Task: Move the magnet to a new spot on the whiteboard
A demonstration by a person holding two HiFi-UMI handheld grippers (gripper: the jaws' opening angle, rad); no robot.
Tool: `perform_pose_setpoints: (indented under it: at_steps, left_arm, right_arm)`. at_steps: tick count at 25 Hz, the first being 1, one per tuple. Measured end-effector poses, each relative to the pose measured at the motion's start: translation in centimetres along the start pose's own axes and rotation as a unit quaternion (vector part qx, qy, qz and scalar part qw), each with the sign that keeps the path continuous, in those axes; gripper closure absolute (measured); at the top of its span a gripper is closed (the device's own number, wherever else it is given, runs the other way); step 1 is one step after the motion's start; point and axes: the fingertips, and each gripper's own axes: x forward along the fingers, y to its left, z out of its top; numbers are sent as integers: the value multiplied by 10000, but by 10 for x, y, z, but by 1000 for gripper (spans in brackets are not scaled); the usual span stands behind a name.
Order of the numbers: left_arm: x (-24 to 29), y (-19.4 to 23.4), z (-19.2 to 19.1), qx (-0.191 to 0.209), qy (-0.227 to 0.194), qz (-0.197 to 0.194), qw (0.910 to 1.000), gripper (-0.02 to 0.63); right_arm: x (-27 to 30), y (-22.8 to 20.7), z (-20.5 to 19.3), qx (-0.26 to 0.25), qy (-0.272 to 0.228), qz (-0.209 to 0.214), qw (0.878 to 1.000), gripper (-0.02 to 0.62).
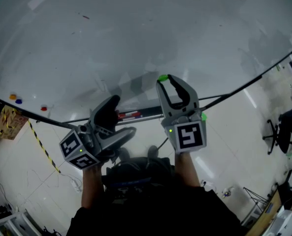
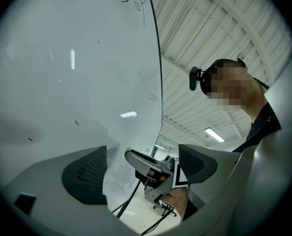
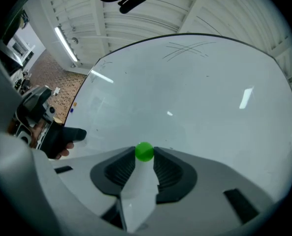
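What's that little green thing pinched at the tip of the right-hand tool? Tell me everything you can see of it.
It is a small round green magnet, bright and smooth, plastic by its look, with no markings visible. It sits at the very tips of the right hand-held gripper, pinched between the two dark ribbed pads, one on each side. It is held close in front of the whiteboard; whether it touches the board cannot be told.

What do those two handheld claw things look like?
Both the left gripper and right gripper are light grey, with two curved jaws lined with black ribbed pads. Each carries a cube printed with black-and-white square markers and a small green light.
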Motion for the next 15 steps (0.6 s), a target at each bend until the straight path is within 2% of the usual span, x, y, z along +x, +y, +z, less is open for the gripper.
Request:
perform_pose_setpoints:
  at_steps: [15]
  left_arm:
    - [-5,6,2,98,43,47,9999,160]
  right_arm:
    - [17,1,-1,-441,122,-303,9985,453]
